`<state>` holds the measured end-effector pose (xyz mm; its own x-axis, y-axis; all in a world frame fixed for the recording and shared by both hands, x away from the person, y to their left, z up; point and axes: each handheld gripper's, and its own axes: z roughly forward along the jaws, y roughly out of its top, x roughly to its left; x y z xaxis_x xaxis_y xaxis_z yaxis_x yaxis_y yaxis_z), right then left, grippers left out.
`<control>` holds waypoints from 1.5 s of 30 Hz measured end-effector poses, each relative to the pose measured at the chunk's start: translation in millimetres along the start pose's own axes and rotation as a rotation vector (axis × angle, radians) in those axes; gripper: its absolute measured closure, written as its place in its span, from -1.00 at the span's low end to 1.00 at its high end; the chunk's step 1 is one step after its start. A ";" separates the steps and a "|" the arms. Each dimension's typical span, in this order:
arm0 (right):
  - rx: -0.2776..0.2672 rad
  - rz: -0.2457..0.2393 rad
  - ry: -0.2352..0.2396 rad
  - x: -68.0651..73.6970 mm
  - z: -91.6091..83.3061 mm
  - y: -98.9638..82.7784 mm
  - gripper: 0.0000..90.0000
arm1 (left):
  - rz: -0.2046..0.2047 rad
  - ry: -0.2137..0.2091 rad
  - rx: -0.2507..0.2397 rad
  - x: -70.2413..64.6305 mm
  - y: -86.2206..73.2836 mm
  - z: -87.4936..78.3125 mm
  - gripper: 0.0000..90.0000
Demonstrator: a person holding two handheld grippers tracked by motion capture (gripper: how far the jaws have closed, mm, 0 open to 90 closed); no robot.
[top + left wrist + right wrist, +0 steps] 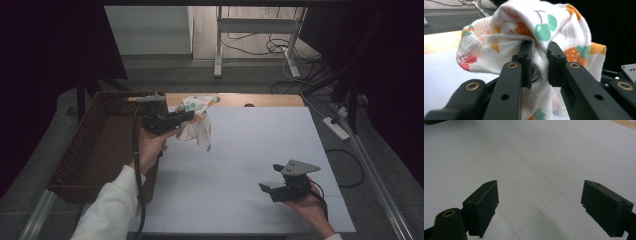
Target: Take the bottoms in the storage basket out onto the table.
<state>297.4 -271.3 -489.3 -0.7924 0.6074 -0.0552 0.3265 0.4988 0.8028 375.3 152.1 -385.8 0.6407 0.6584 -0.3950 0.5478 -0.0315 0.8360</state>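
Keep the pinch firm on the bunched fold of the fruit-print cloth (559,30) and carry it sideways over the rim of the wicker basket (85,150) before letting go; lift enough that the hanging tail clears the basket wall, since loose fabric likely drags or snags there. Left hand-held gripper (186,116) clamped on the cloth, jaws nearly together with fabric squeezed between the pads, held roughly level above the far left part of the bench (250,150), just beside the basket. Cloth off the surface, draped over and below the jaws. Left forearm in a white sleeve (107,205) reaching up from the near edge. Right hand-held gripper (272,177) low over the near right of the bench, jaws wide apart, nothing between them, pointed towards the left.
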 end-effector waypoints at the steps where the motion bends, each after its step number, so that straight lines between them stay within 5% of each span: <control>1: 0.000 0.000 0.000 0.0 0.0 0.0 -0.67 | 0.001 -0.003 0.001 -0.5 -0.8 1.1 0.71; 13: -0.002 0.011 0.005 0.9 0.1 -0.7 -0.67 | 0.045 -0.028 0.001 -16.8 -13.0 8.9 0.71; 19: -0.014 0.020 0.003 0.9 -0.7 -0.7 -0.67 | 0.034 -0.048 0.001 -18.9 -23.0 12.0 0.71; 24: -0.011 0.026 0.006 0.7 0.4 -0.7 -0.67 | 0.036 -0.045 -0.023 -21.1 -34.6 12.5 0.71; 27: -0.010 0.026 0.010 1.8 0.1 -0.6 -0.67 | 0.062 -0.037 -0.003 -25.1 -36.1 14.3 0.71; 45: -0.034 0.001 0.032 3.8 -2.7 3.5 -0.66 | 0.071 -0.017 0.020 -34.9 -47.4 33.2 0.71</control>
<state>294.2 -268.9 -485.1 -0.8085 0.5874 -0.0357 0.3099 0.4766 0.8227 344.8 105.6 -424.3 0.6875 0.6408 -0.3417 0.5112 -0.0929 0.8544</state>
